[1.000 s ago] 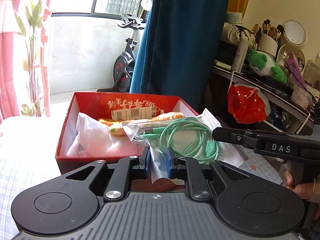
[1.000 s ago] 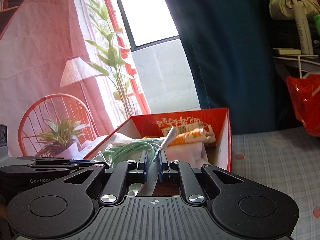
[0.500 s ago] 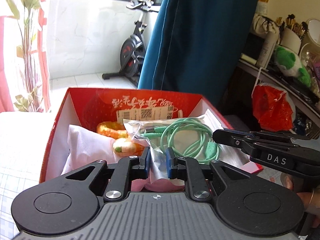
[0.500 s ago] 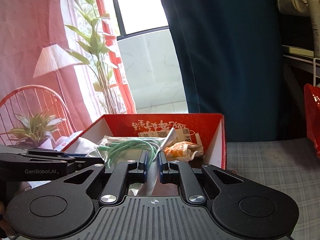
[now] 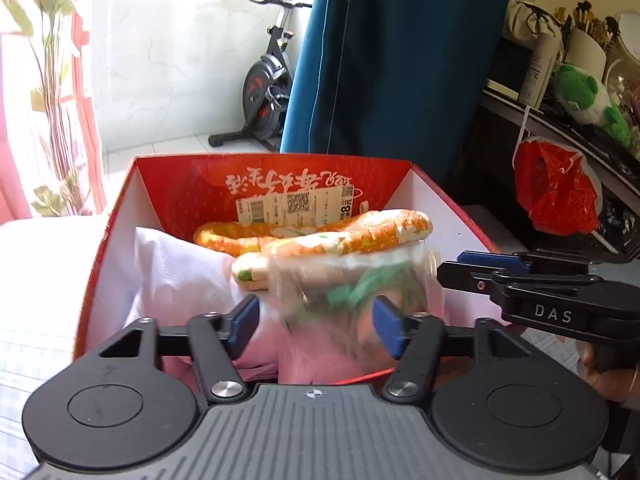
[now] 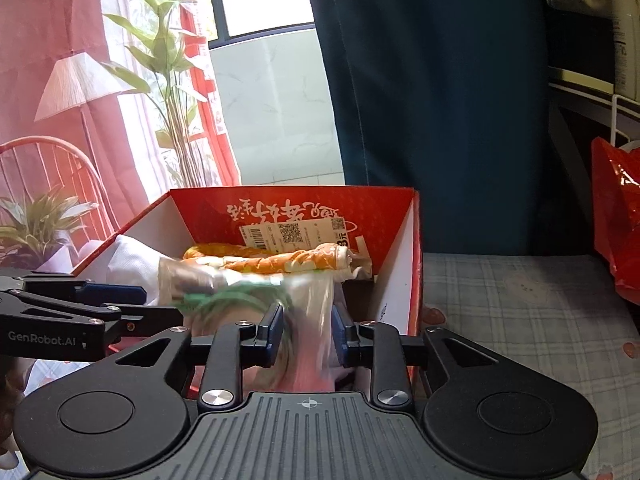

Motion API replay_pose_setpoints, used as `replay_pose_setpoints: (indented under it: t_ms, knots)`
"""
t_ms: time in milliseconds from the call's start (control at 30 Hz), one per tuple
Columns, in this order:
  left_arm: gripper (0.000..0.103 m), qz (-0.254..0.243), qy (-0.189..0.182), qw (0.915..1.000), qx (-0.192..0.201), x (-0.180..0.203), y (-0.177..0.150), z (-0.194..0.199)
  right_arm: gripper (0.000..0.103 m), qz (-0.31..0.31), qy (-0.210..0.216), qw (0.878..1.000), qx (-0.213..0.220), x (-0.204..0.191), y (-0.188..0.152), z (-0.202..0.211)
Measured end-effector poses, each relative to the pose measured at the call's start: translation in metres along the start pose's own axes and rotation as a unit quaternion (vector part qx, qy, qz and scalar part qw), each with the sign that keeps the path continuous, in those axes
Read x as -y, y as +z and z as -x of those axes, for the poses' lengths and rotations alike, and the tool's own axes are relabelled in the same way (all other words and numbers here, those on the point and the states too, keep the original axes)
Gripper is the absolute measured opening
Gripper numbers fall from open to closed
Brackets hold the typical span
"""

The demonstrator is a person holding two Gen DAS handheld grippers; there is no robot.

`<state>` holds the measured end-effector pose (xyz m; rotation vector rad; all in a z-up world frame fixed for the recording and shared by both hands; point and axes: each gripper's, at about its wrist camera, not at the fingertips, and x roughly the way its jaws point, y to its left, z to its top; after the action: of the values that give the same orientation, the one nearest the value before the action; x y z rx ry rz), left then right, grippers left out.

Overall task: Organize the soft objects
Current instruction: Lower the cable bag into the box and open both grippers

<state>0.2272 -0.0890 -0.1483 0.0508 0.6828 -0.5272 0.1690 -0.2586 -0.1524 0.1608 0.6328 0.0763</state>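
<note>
**Both grippers let the cable bag go over the red box**

Left wrist view: the left gripper (image 5: 316, 330) has just been opening, and its blue fingers (image 5: 243, 323) now stand wide apart. Half a second ago they pinched the near edge of the clear bag of green cable (image 5: 352, 284); now the bag shows as a smear between them, touched by neither pad, apparently dropping into the red box (image 5: 120, 216). Behind it in the box lie the orange patterned roll (image 5: 340, 236) and a white cloth bag (image 5: 180, 272). The right gripper (image 5: 480, 268) reaches in from the right, over the box's right wall.

Right wrist view: the right gripper (image 6: 307, 330) has also just been opening, though only to a narrow gap. The bag (image 6: 248, 292) is blurred between its fingers (image 6: 272, 326) and hangs loose, where before its corner was clamped. The left gripper (image 6: 116, 300) sits at the left, beside the box's near corner.

Judged from this, the bag is being released inside the box, so this item looks nearly stowed; both grippers would then be free for another soft thing.
</note>
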Motion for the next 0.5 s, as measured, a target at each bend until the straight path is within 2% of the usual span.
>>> replay_pose_setpoints:
  t_ms: [133,400,500]
  knots:
    - [0.069,-0.023,0.015,0.9995,0.012,0.005,-0.005,0.018,0.025,0.011,0.007,1.0,0.003,-0.005,-0.002,0.017]
    - [0.069,-0.003,0.028,0.9993,0.024,0.007,-0.023,0.056,0.026,0.02,0.025,0.999,0.005,-0.019,-0.018,0.048]
    - [0.069,0.006,0.03,0.9993,0.024,0.006,-0.034,0.069,0.031,0.028,0.025,0.999,0.017,-0.027,-0.028,0.063]
